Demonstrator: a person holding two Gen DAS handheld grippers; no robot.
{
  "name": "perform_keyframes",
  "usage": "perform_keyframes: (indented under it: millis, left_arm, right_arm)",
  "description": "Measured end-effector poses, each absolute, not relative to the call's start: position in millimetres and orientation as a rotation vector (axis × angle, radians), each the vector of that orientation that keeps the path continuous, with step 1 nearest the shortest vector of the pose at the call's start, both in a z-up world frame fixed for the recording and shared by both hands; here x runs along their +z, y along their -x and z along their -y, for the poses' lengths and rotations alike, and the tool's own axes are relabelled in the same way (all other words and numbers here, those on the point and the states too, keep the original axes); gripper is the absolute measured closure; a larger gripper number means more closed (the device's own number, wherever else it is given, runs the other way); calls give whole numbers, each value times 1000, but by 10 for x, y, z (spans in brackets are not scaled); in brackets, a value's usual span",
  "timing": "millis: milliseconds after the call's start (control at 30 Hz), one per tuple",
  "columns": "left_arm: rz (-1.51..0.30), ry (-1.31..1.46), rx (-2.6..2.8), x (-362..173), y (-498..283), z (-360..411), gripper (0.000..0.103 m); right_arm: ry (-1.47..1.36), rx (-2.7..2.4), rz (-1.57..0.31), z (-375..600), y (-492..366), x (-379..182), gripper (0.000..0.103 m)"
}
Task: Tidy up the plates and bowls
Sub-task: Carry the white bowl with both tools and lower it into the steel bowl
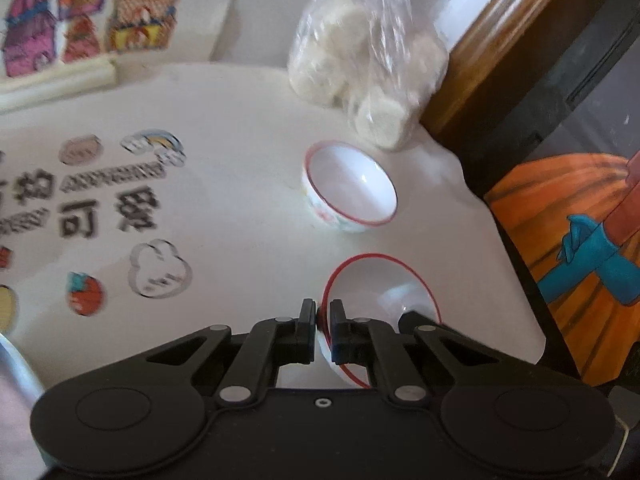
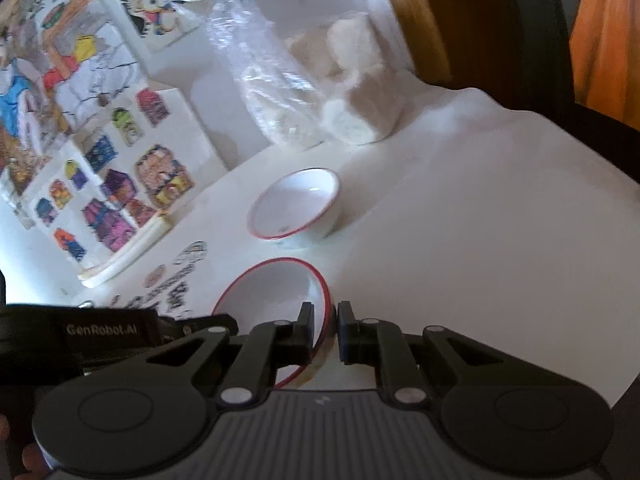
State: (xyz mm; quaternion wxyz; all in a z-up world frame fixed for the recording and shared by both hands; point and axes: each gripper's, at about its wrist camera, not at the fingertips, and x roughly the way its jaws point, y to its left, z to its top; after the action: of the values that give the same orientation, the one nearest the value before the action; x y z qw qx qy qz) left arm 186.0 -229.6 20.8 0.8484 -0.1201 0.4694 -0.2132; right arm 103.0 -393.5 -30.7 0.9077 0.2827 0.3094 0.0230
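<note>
Two white bowls with red rims are on the white table. My left gripper (image 1: 322,316) is shut on the left rim of the near bowl (image 1: 380,284). My right gripper (image 2: 326,316) is shut on the right rim of the same bowl (image 2: 272,292), so both hold it. The other gripper's black tip shows inside the bowl in the left wrist view, and the left gripper's body (image 2: 100,330) shows at the left of the right wrist view. The second bowl (image 1: 352,184) sits upright a little farther away; it also shows in the right wrist view (image 2: 296,204).
A clear plastic bag of pale round cakes (image 1: 368,56) lies beyond the bowls (image 2: 320,92). Sticker sheets and drawings (image 2: 100,168) lie to the left. The table edge (image 1: 516,240) drops off at the right, with a wooden post (image 1: 492,36) behind.
</note>
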Motion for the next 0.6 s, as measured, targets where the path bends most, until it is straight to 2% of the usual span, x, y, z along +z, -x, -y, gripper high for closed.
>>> perform_keyframes:
  millis: [333, 600]
  left_arm:
    - [-882, 288, -374, 620, -1563, 1408, 98]
    - [-849, 329, -327, 717, -1286, 616, 99]
  right_arm:
    - [-531, 194, -583, 3229, -949, 208, 91]
    - [-474, 309, -580, 2565, -888, 457, 91]
